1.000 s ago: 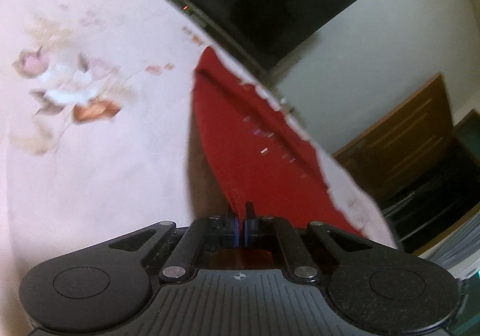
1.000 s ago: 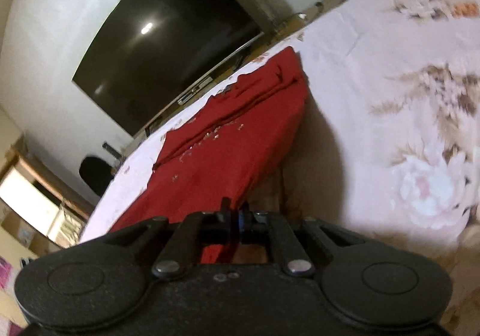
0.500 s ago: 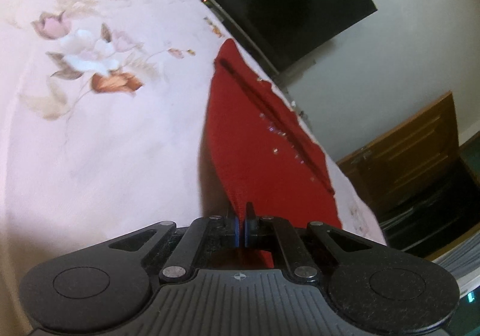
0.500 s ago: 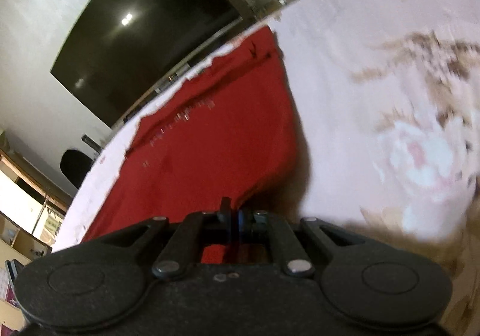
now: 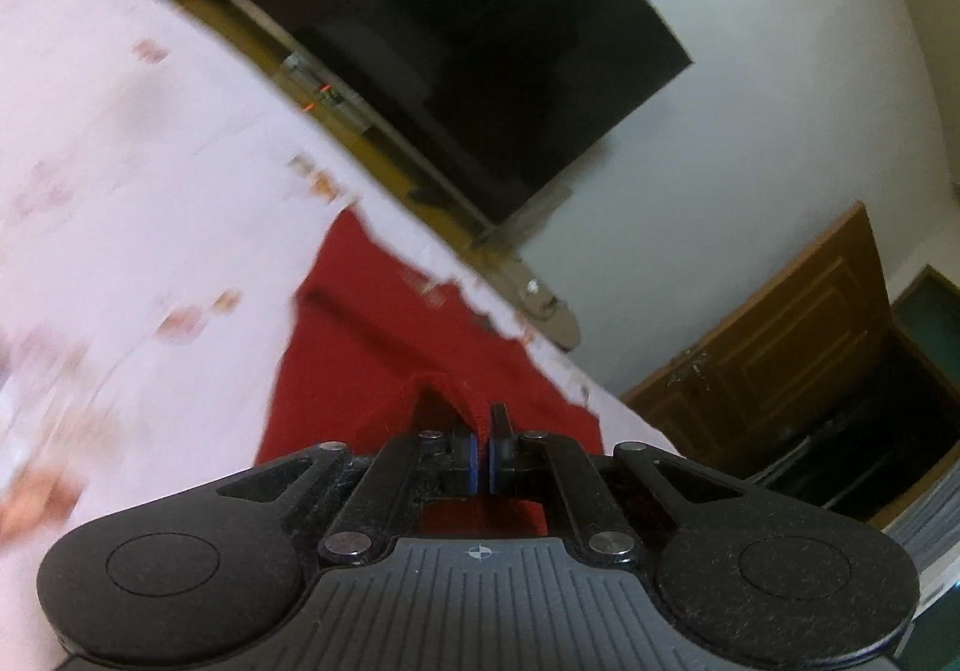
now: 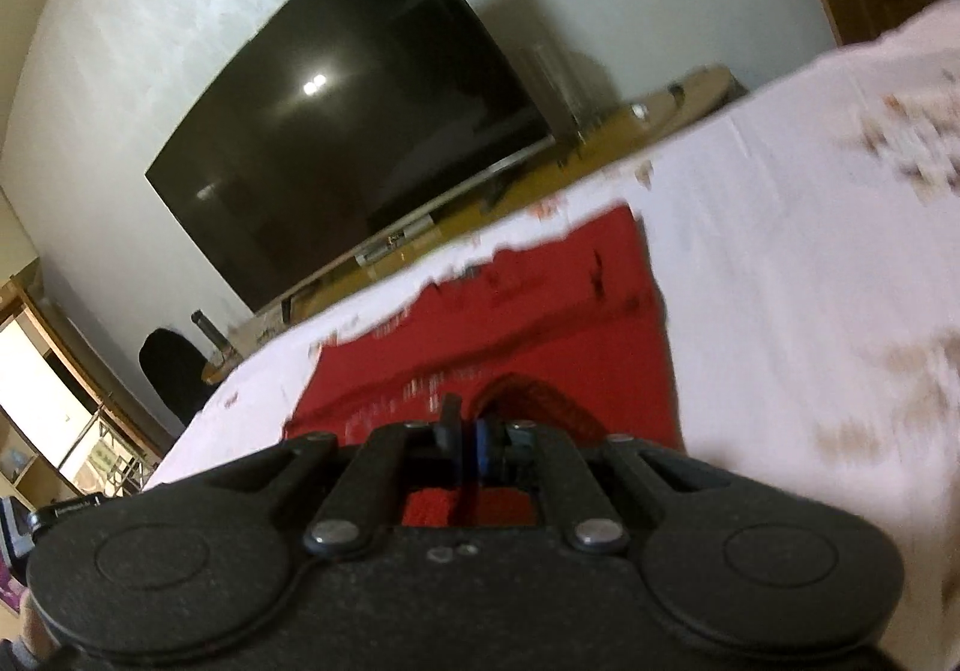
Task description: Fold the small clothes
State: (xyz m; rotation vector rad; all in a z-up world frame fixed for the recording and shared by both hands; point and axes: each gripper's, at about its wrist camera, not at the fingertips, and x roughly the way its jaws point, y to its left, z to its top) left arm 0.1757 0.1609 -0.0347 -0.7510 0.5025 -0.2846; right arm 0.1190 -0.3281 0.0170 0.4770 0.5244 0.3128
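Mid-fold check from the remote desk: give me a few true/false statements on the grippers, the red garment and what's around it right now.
1. The left gripper is shut on an edge of the red garment. True.
2. The right gripper is wide open and holds nothing. False: its jaws are closed on a red fold of the garment.
3. The garment lies on a bare wooden floor. False: it lies on a pale floral sheet.
4. A dark television stands beyond the far edge of the sheet. True.
5. The television shows a bright picture. False: its screen is dark, with only a small light reflection.
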